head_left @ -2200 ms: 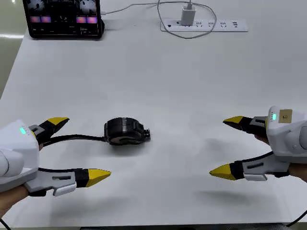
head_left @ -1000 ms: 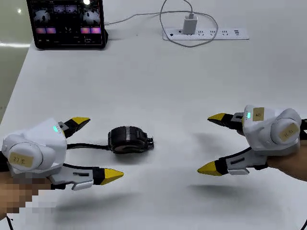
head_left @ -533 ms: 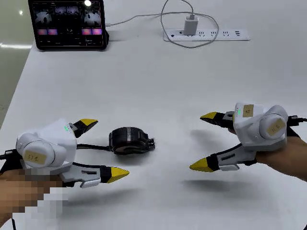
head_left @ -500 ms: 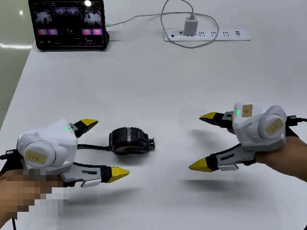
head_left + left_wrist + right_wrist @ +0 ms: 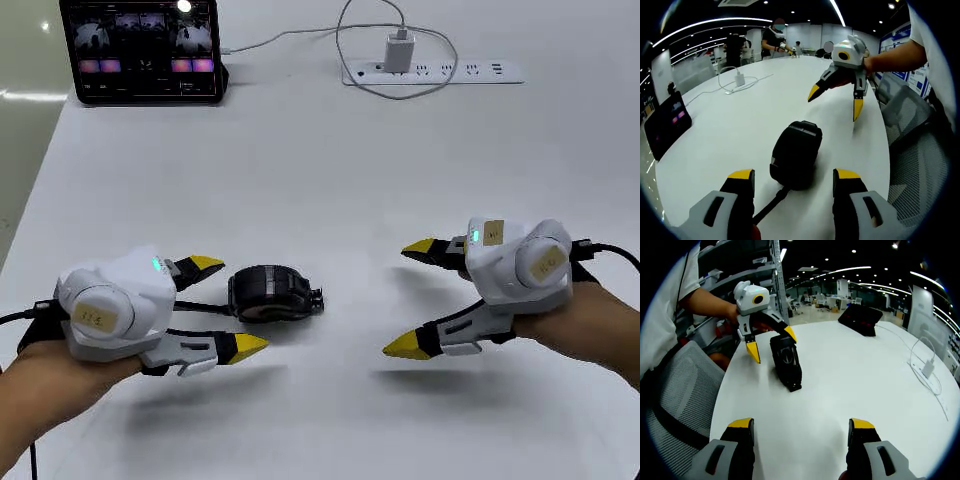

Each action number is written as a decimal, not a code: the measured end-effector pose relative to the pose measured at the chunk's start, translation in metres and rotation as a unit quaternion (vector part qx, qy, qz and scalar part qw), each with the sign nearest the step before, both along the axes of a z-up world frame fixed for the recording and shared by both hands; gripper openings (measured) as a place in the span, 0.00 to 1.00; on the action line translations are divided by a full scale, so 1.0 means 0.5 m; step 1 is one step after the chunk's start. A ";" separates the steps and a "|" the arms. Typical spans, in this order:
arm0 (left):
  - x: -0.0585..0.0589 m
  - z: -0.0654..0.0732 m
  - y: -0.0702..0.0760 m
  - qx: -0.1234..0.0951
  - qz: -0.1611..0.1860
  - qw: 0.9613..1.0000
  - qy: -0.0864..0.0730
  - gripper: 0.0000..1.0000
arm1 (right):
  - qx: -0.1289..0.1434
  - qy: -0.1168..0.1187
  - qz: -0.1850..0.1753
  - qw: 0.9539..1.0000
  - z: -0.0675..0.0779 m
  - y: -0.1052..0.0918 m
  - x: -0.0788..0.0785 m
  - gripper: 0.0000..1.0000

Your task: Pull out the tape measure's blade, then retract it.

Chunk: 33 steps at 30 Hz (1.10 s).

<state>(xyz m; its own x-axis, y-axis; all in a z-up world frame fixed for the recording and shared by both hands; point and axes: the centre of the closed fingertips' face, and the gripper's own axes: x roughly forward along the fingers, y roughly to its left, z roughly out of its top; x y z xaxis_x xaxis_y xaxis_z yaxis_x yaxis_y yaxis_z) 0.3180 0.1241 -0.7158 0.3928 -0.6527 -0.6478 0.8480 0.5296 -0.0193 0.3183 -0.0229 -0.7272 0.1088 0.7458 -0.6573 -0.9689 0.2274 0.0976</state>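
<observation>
Head view: tape measure (image 5: 272, 293) on table (image 5: 330, 150), left of centre, unextended; left gripper (image 5: 235, 304) agape, flanking its left end; right gripper (image 5: 404, 298) agape, well apart. Risk: unclamped case may skid under the pull.

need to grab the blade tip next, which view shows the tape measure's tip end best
The right gripper view: the tape measure points its blade-tip end toward that camera. The head view shows it small, from above, tip at its right. The left gripper view shows its rear and strap.
</observation>
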 end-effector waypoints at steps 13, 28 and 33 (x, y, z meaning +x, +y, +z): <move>0.002 -0.014 -0.008 0.026 -0.037 0.999 -0.002 0.47 | 0.001 0.007 0.008 1.000 -0.005 0.009 -0.006 0.75; 0.009 -0.019 -0.007 0.058 -0.067 0.996 -0.020 0.35 | 0.000 0.007 0.011 1.000 -0.008 0.013 -0.004 0.74; 0.013 -0.020 -0.007 0.073 -0.075 0.994 -0.026 0.31 | 0.000 0.008 0.012 1.000 -0.010 0.015 -0.005 0.74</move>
